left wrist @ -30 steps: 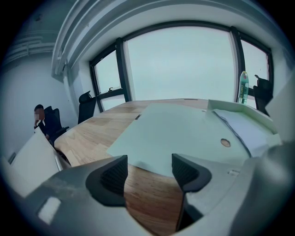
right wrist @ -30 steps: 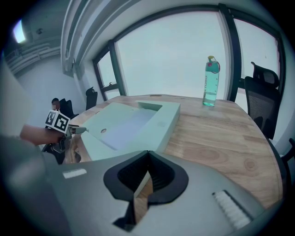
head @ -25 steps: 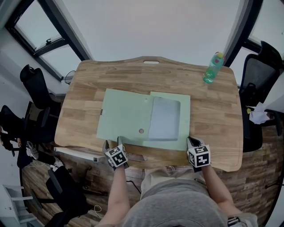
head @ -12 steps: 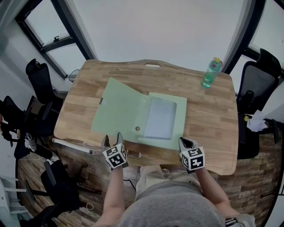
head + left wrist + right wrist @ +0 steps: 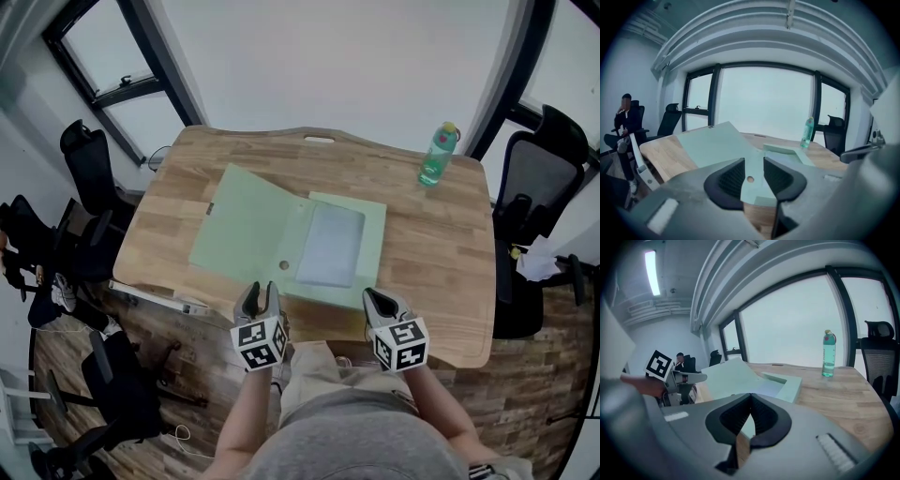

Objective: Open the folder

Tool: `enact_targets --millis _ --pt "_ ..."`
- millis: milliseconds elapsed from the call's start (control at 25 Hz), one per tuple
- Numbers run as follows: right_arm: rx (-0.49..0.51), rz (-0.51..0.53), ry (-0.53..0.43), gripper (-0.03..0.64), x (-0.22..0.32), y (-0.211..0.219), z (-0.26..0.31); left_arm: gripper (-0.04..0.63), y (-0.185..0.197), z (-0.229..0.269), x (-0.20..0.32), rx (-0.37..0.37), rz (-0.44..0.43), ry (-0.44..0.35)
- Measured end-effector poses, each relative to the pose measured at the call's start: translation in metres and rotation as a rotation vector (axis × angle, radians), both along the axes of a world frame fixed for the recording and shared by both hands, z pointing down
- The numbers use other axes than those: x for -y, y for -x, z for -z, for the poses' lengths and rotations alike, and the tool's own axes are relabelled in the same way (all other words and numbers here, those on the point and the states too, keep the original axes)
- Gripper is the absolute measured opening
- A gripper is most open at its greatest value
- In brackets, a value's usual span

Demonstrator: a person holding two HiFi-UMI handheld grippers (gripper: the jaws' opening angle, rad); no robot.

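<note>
The pale green folder (image 5: 248, 234) lies open on the wooden table (image 5: 441, 244). Its cover is swung out to the left and a little raised, and a clear pocket (image 5: 330, 246) shows on the right half. My left gripper (image 5: 258, 295) hovers off the table's near edge, in front of the folder (image 5: 712, 143). Its jaws have just been closing; a gap remains between them (image 5: 753, 161) and nothing is in it. My right gripper (image 5: 377, 302) hangs at the near right corner of the folder (image 5: 736, 376), its jaws shut (image 5: 751, 397) and empty.
A green bottle (image 5: 434, 156) stands at the table's far right corner, also in the left gripper view (image 5: 807, 132). Black office chairs (image 5: 534, 178) stand at both sides. A person (image 5: 626, 117) sits far off to the left. Windows lie behind the table.
Both grippers have drawn back from the folder's near edge toward the person and risen. The left jaws have narrowed. The folder stays open.
</note>
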State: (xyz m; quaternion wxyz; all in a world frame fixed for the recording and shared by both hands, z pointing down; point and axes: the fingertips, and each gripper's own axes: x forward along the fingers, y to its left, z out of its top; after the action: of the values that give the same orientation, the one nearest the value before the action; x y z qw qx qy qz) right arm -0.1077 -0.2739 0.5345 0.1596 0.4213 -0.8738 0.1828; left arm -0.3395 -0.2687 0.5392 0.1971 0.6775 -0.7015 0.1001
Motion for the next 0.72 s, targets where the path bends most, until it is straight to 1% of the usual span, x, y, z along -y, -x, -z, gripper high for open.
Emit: enact_targets --millis 80,120,200,280,520,720 --pt "0.016 0.0 -0.017 0.0 -0.005 0.0 0.009 0.106 -0.017 0.009 -0.006 -0.015 -0.03 -0.017" --pt "0.022 -0.001 -0.025 0.0 -0.007 -0.001 0.013 0.098 -0.024 0.012 -0.009 -0.024 -0.046 -0.023" --pt "0.033 -0.002 -0.04 0.0 -0.011 -0.001 0.02 0.034 -0.039 0.017 -0.015 -0.043 -0.078 -0.029" --pt "0.045 0.001 -0.053 0.0 -0.016 -0.002 0.026 0.005 -0.051 0.022 -0.021 -0.057 -0.106 -0.037" --pt "0.068 0.008 -0.08 0.0 -0.033 -0.005 0.037 0.005 -0.081 0.032 -0.034 -0.088 -0.176 -0.051" --pt "0.075 0.013 -0.085 0.0 -0.046 -0.008 0.039 0.005 -0.092 0.032 -0.043 -0.097 -0.198 -0.048"
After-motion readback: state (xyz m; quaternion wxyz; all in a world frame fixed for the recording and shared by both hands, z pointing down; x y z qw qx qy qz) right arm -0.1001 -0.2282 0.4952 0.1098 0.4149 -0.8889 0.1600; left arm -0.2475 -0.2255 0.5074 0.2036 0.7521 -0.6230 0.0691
